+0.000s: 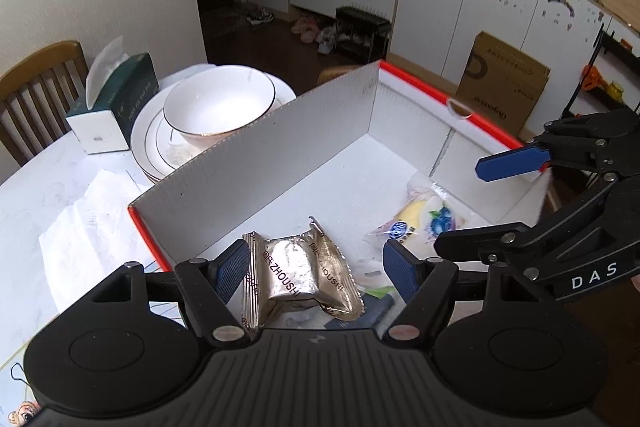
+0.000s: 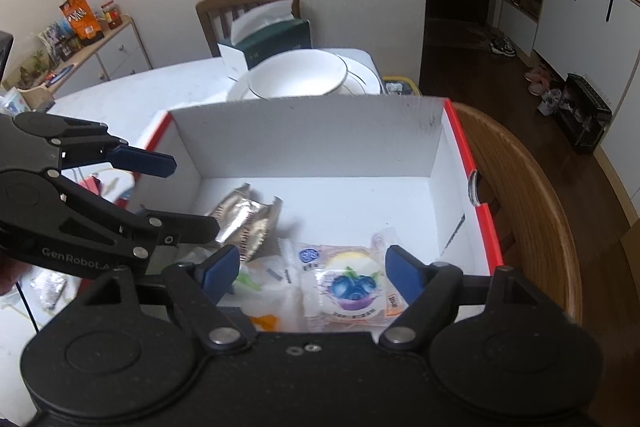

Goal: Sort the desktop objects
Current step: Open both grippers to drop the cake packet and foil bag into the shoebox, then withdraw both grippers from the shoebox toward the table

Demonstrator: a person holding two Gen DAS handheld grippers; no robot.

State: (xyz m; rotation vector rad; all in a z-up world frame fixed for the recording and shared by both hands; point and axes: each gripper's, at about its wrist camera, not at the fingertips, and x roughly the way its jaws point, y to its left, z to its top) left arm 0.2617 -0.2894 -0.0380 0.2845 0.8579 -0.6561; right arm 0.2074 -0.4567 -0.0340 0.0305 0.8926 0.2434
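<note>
Blue-padded fingers (image 1: 231, 269) of the left gripper (image 1: 316, 269) stand spread above a white cardboard box (image 1: 280, 163) with red edging, gripping nothing. Between and below them, on the box floor, lies a crumpled gold foil snack packet (image 1: 298, 273); whether the left pad brushes its edge cannot be told. Left of the fingers, outside the box wall, a sheet of white tissue (image 1: 92, 219) lies on the pale table (image 1: 36, 187). Beyond that sheet stand a green tissue box (image 1: 120, 99) and a white bowl (image 1: 220, 103) resting on stacked plates (image 1: 152, 143). Right of the fingers, farther into the box, sits a clear blueberry pastry packet (image 1: 428, 219), and over it hangs the right gripper (image 1: 472, 203), its jaws apart.

Seen from the right wrist, that gripper's own fingers (image 2: 218, 267) also stand wide and empty, the blueberry pastry packet (image 2: 352, 283) lying loose on the box floor below the gap. Left of them the gold foil snack packet (image 2: 244, 223) rests under the left gripper (image 2: 192, 195). Right of the fingers, past the box's red rim (image 2: 486, 227), curves a wooden chair back (image 2: 540, 227).
</note>
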